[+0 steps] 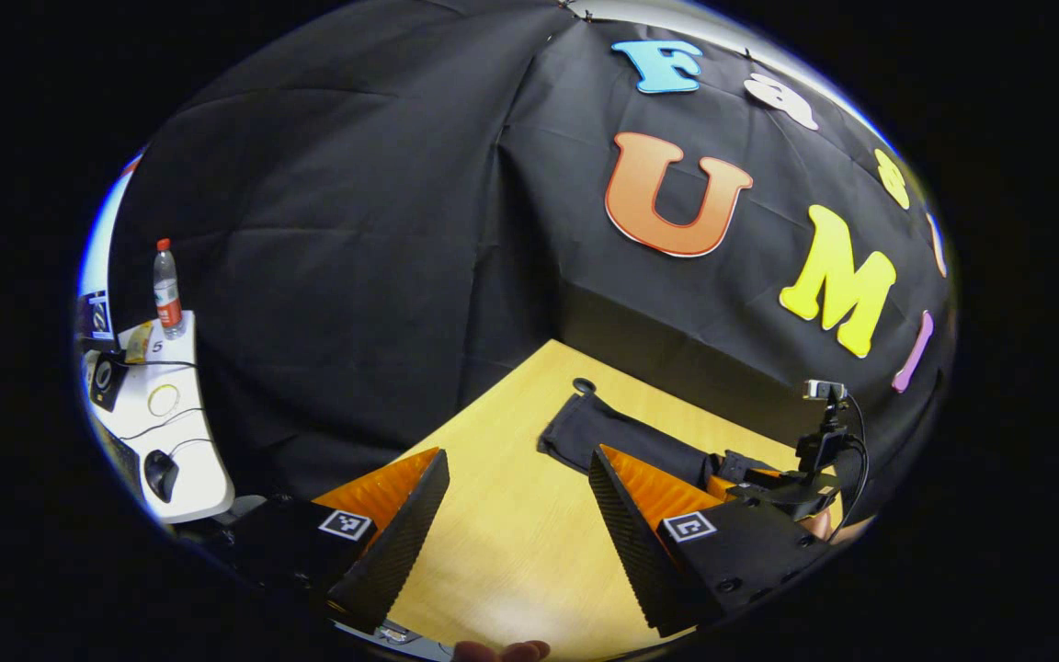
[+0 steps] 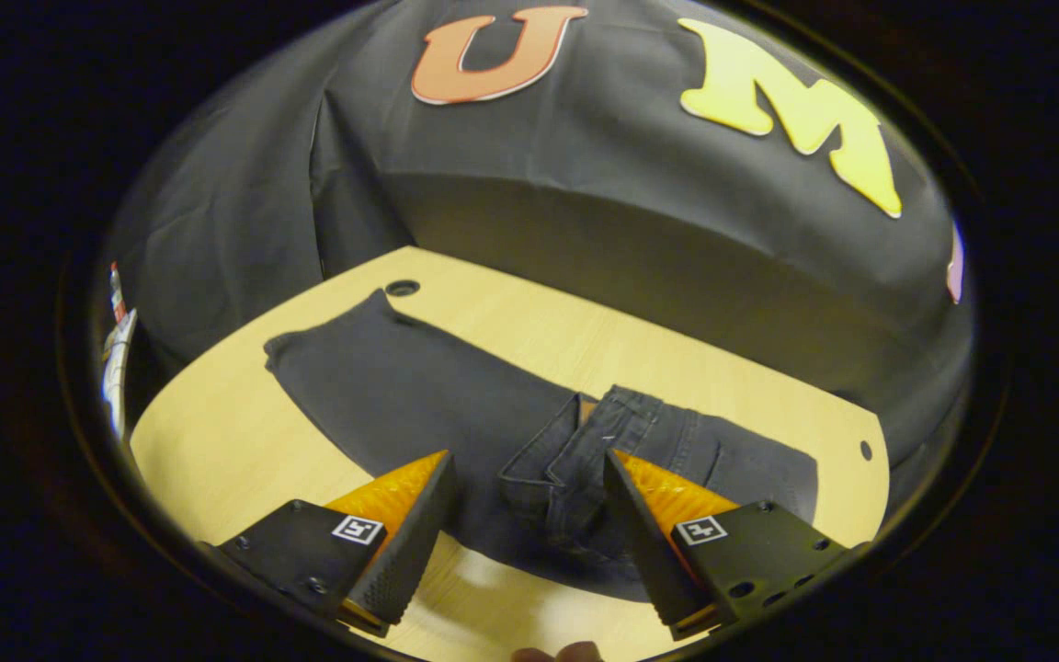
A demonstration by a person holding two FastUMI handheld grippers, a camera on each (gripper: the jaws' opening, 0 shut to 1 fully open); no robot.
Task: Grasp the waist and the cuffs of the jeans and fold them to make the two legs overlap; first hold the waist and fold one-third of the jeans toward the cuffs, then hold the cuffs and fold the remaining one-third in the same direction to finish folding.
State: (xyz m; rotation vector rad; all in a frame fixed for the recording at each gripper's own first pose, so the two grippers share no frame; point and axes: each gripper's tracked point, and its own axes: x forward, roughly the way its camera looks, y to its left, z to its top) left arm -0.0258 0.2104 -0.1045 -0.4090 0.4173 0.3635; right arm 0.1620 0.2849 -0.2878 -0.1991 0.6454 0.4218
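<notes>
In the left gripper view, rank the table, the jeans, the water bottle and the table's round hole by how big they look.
1. Table
2. Jeans
3. Water bottle, though it stands farther off, so its true size is unsure
4. Hole

the jeans (image 2: 419,395) were dark grey denim, lying flat on the light wooden table (image 2: 217,441). in the right gripper view the waist, with its open fly and pocket seams, lay toward the table's near edge, and the legs ran away to the far corner beside a round cable hole. in the left gripper view the jeans (image 1: 603,432) showed as a dark band ending near that corner.
</notes>
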